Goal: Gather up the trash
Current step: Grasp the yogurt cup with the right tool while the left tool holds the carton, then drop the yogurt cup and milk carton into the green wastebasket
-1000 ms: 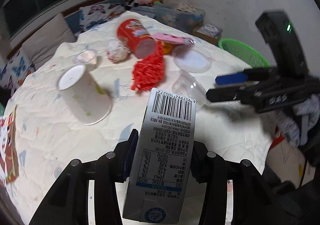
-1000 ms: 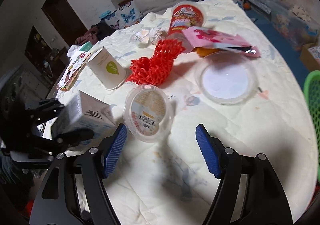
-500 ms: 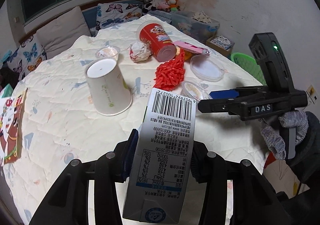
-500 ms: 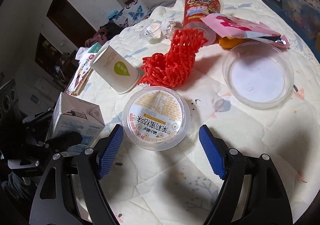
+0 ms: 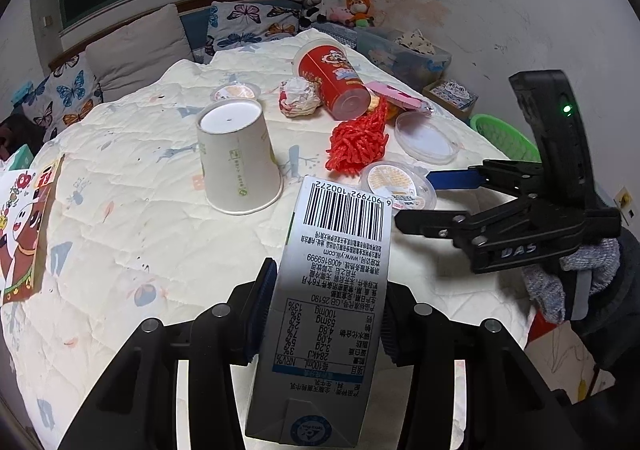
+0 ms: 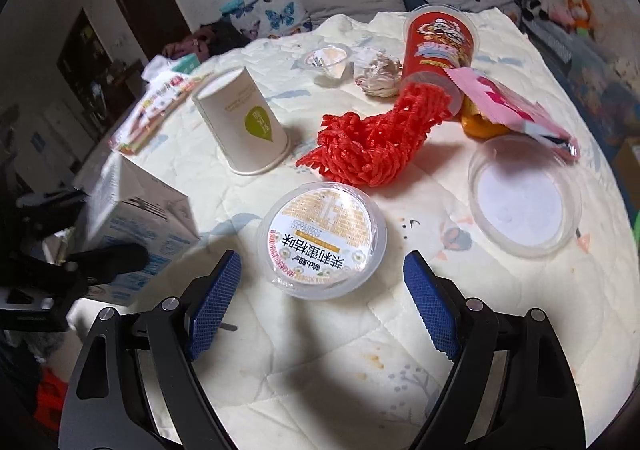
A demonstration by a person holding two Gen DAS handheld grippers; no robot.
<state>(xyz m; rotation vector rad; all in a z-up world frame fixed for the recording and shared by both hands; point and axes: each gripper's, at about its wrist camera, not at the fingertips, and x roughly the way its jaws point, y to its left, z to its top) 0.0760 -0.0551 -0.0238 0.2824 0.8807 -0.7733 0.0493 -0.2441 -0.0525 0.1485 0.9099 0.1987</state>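
Left claw (image 5: 324, 314) clamped on milk carton (image 5: 332, 290). Right claw (image 6: 322, 302) empty, jaws just been opening wide; lidded plastic tub (image 6: 322, 238) just ahead between fingers, untouched, on tabletop (image 6: 400, 362).

- The quilted table (image 5: 132, 234) is viewed steeply downward from the left wrist, close in, with a milk carton (image 5: 332, 290) filling the near foreground.
- The same table is viewed downward from the right wrist, close above a lidded tub (image 6: 322, 240).
- The upturned paper cup (image 5: 238, 162), red netting (image 6: 368, 148), tub and carton are shared by both views.
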